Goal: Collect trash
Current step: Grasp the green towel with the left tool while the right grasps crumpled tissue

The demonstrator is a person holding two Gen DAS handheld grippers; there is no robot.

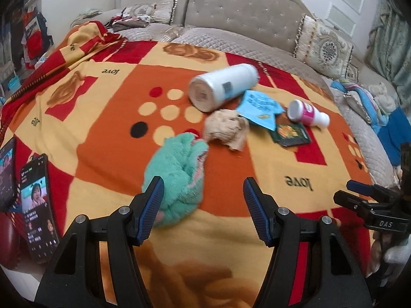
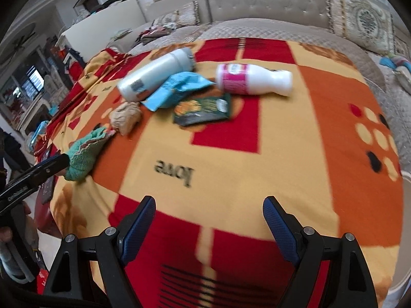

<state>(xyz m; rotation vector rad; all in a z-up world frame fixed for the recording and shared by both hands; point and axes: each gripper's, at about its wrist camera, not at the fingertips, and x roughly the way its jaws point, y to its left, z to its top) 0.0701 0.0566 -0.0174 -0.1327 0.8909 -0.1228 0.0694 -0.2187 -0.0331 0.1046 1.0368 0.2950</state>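
Note:
Trash lies on an orange, red and yellow blanket (image 1: pixel 102 133): a crumpled brown paper ball (image 1: pixel 227 128), a blue wrapper (image 1: pixel 259 106), a dark green packet (image 1: pixel 290 133), a small white bottle with a pink label (image 1: pixel 308 114) and a large white roll-shaped container (image 1: pixel 222 89). A green fuzzy sock (image 1: pixel 177 179) lies nearest. My left gripper (image 1: pixel 204 209) is open, its left finger touching the sock. My right gripper (image 2: pixel 209 224) is open and empty over the blanket, short of the packet (image 2: pixel 203 109) and the bottle (image 2: pixel 253 78). The sock also shows at the left of the right wrist view (image 2: pixel 86 154).
Two phones (image 1: pixel 37 205) lie at the blanket's left edge. A grey tufted sofa (image 1: pixel 244 12) with patterned cushions (image 1: pixel 325 48) runs behind. Clothes (image 1: pixel 131 21) are piled at the far left of the sofa, and blue fabric (image 1: pixel 395 131) lies at the right.

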